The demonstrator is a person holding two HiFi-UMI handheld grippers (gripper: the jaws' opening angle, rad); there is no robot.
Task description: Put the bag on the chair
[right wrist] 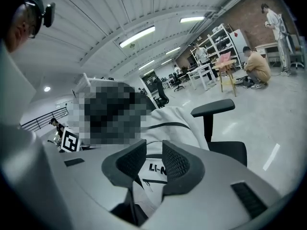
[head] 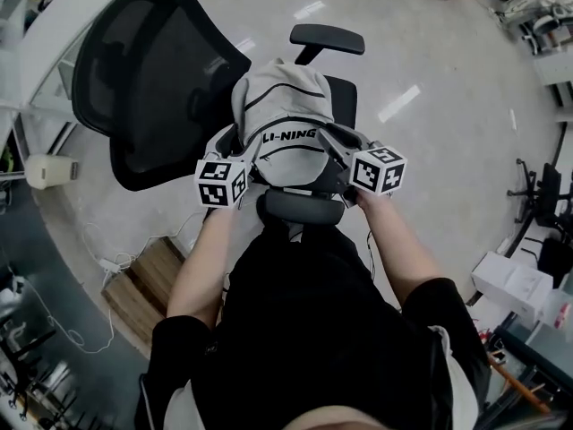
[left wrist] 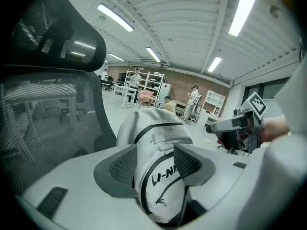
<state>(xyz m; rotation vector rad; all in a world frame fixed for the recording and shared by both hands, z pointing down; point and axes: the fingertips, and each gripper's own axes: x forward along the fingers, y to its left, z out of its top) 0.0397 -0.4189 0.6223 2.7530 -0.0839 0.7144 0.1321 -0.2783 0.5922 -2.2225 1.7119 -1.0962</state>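
Observation:
A light grey backpack (head: 282, 124) with black trim stands upright on the seat of a black office chair (head: 343, 95), whose mesh backrest (head: 152, 79) leans away to the left. My left gripper (head: 231, 155) is at the bag's lower left, my right gripper (head: 345, 155) at its lower right. In the left gripper view the jaws (left wrist: 156, 159) stand wide, the bag's (left wrist: 153, 128) front bulging between them without a clear pinch. The right gripper's jaws (right wrist: 153, 159) stand at a narrower gap, and the bag (right wrist: 172, 123) shows behind it.
The chair's near armrest (head: 300, 206) lies just below both grippers, its far armrest (head: 327, 36) beyond the bag. A wooden board (head: 143, 285) and cables (head: 107, 262) lie on the floor at left. White boxes (head: 519, 285) stand at right. People work far off (right wrist: 256, 66).

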